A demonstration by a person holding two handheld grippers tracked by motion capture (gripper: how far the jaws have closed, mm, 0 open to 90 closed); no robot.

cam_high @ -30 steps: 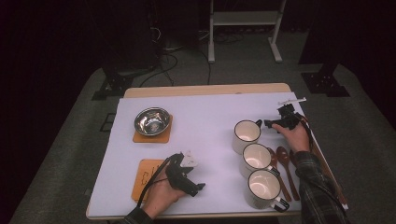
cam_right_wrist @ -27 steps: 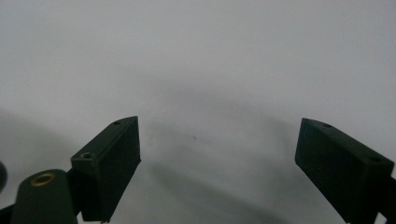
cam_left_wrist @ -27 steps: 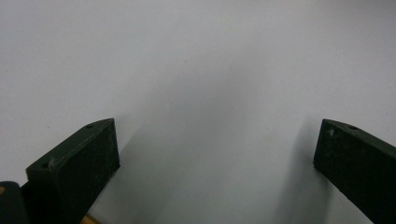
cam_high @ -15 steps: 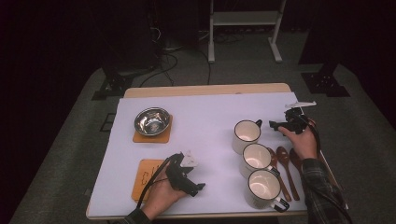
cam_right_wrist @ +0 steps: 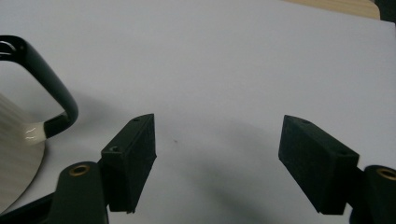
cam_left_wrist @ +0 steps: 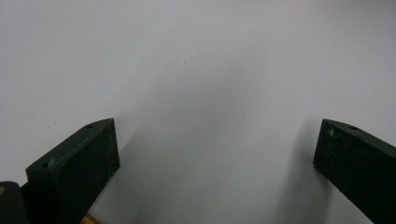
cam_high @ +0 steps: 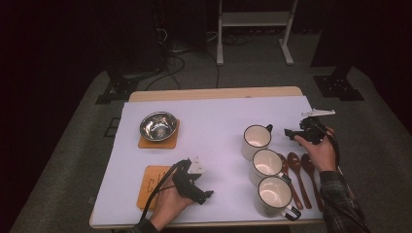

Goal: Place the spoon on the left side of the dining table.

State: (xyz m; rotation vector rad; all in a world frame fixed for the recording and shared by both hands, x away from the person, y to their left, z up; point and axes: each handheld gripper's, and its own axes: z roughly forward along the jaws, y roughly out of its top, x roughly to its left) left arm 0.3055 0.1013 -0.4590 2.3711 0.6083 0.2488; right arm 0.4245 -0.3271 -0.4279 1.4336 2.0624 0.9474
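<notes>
Three white mugs with black handles stand in a row at the right: the far mug, the middle mug and the near mug. Three wooden spoons lie beside them. My right gripper hovers right of the far mug, pointing at it. Its jaws are open and have just been closing, with only white table between them; the far mug's handle is off to their left. My left gripper rests near the front edge, open over bare white table.
A steel bowl sits on a wooden coaster at the back left. A second wooden coaster lies at the front left, partly under the left hand. The white table cover ends close behind the right hand.
The right hand and its gripper have drawn away from the far mug toward the table's right edge. The left hand has stayed still.
</notes>
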